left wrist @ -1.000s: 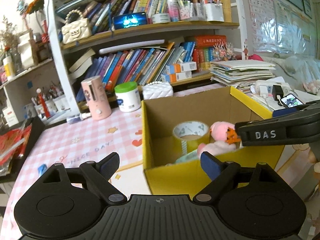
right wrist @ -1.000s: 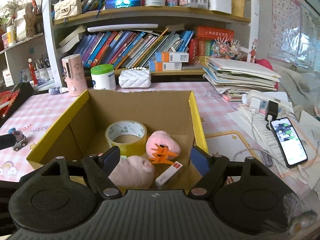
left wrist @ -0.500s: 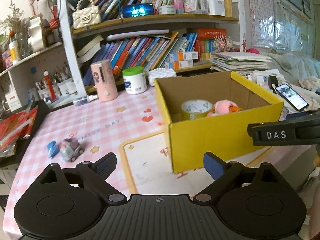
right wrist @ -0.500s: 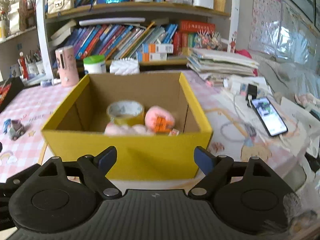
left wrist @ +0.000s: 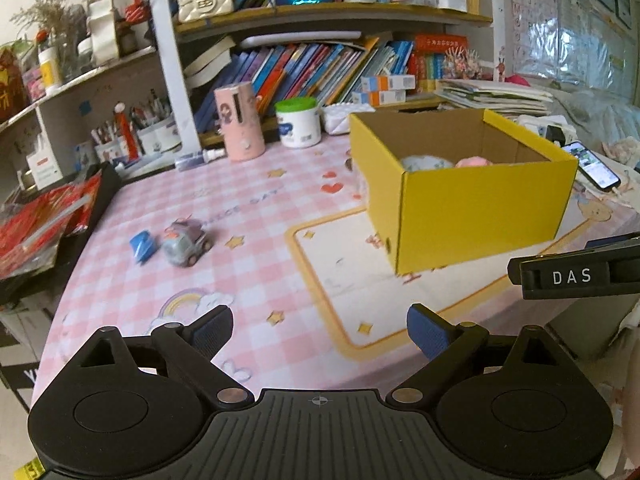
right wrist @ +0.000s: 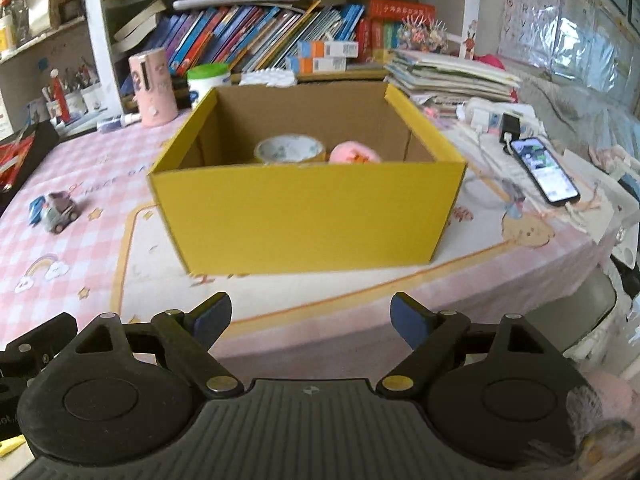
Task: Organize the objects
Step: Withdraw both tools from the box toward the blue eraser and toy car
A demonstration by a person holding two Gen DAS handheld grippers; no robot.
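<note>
A yellow cardboard box (left wrist: 480, 208) (right wrist: 308, 220) stands on the pink checked table, holding a tape roll (right wrist: 289, 150) and a pink plush toy (right wrist: 354, 153). To its left lie a small grey toy car (left wrist: 186, 242) (right wrist: 60, 210) and a blue piece (left wrist: 141, 245). My left gripper (left wrist: 319, 330) hangs open over the table's near edge with nothing between its fingers. My right gripper (right wrist: 310, 320) is in front of the box, its jaws opening and empty; its side shows at the right edge of the left wrist view as a black bar marked DAS (left wrist: 572, 276).
A pink cylinder (left wrist: 239, 122), a white jar with a green lid (left wrist: 298, 122) and a white quilted case (left wrist: 344, 118) stand behind the box under bookshelves. A phone (right wrist: 544, 170) on a cable, a power strip and stacked papers lie right. Red packets (left wrist: 40, 220) sit at the left.
Both grippers have pulled back from over the box towards the table's near edge, so the box looks smaller and farther. The toy car has come into the left view. The right jaws have widened.
</note>
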